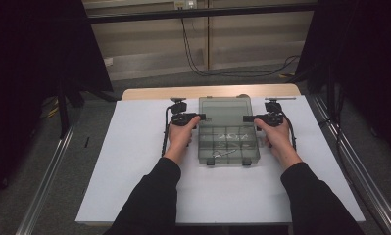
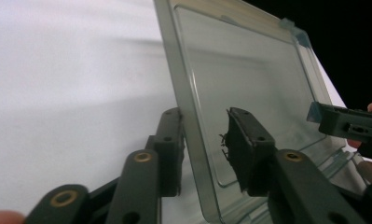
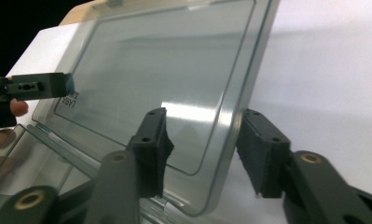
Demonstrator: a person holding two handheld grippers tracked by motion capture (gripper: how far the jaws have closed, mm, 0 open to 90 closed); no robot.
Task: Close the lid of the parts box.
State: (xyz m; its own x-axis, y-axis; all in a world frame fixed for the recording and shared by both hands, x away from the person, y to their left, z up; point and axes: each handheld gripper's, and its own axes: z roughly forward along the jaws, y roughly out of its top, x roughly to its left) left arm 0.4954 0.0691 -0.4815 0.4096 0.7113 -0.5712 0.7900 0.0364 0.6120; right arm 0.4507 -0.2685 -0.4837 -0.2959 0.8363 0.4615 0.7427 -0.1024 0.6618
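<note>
White table top (image 1: 134,161), dark room around. Centred there, clear compartment box (image 1: 228,144), long axis left to right, lid (image 1: 225,111) raised at the far side, facing near. Left gripper (image 1: 199,118) and right gripper (image 1: 248,119) straddling the lid's side edges, pads not yet pressing.

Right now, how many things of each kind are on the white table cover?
Clear plastic organizer case, lid open: 1
Handheld grippers, left gripper and right gripper, one at each side edge of the lid: 2
Total: 3
</note>
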